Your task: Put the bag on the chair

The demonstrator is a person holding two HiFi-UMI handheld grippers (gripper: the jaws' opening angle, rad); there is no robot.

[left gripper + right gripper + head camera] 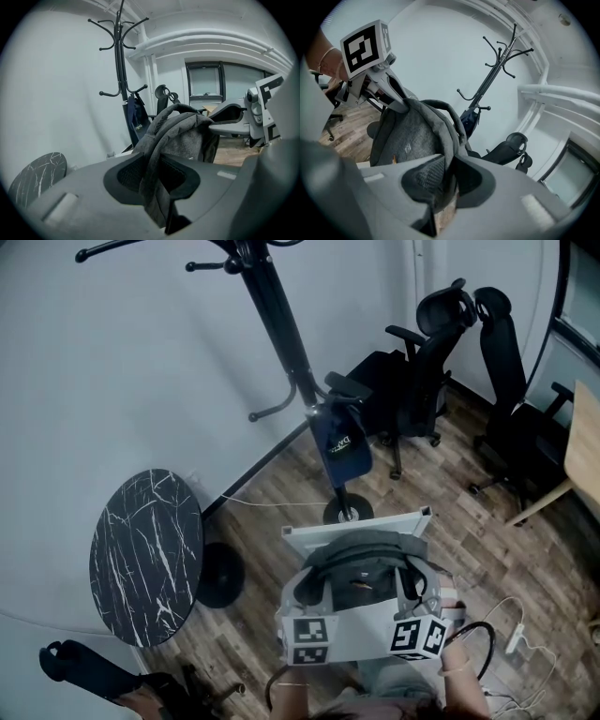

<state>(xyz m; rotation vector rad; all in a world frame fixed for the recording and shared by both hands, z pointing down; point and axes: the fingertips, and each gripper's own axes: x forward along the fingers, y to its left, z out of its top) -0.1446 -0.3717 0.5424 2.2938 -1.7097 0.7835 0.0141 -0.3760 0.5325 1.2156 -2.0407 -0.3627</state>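
Wood floor [450, 521] under coat stand [282, 334], table [145, 554]

The bag [361, 563] is heathered mid-grey with darker straps. At six o'clock in the head view, two marker cubes [309, 638] are white with black square patterns. At nine o'clock the round table [145, 554] is black marble veined in white. The floor [272, 498] is brown wood planking. The coat stand [281, 324] and office chairs [417, 371] are black, and the hanging pouch [342, 444] is navy with white lettering.
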